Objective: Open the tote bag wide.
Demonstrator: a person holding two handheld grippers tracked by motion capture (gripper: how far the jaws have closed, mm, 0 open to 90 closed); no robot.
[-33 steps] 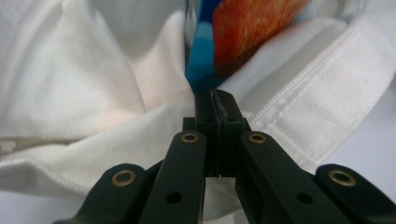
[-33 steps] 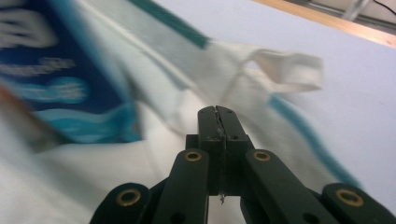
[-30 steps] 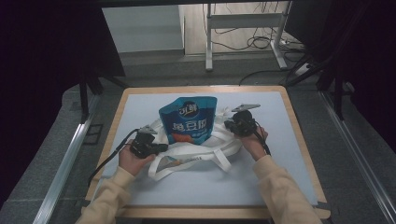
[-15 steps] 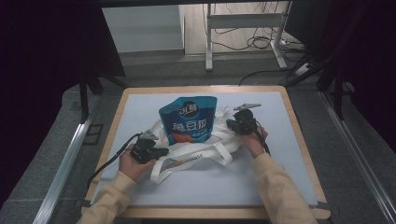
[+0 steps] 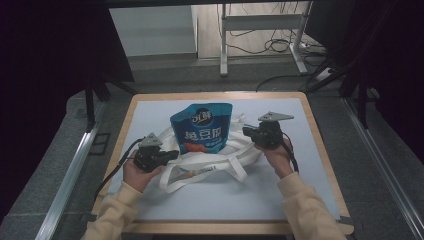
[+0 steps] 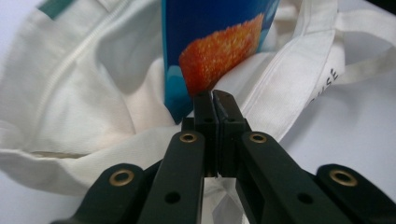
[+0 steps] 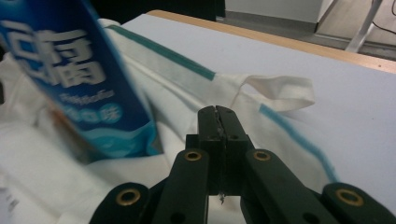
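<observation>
I hold a gripper in each hand over the bench (image 5: 300, 200), and a white cloth bag (image 5: 210, 167) lies crumpled on its pale blue top with a blue snack pouch (image 5: 201, 129) standing partly inside its mouth. In the high view the pouch sits near the middle of the bench, its rounded top toward twelve o'clock, and the bag spreads out from it toward six o'clock, its handles looping toward five.

My left gripper (image 5: 172, 154) is at the bag's nine o'clock side. In the left gripper view its jaws are pressed together, and I see white cloth of the bag's rim all around their tips, so I take it as pinching the bag (image 6: 93, 116); the orange picture on the pouch (image 6: 219, 51) rises just beyond the tips.

My right gripper (image 5: 246, 131) is at the bag's three o'clock side, beside the pouch. In the right gripper view its jaws are also closed flat against each other, with the bag's cloth (image 7: 187, 88) around them and one handle (image 7: 280, 91) lying past the tips. The pouch (image 7: 70, 79) leans at ten o'clock there, blurred.
</observation>
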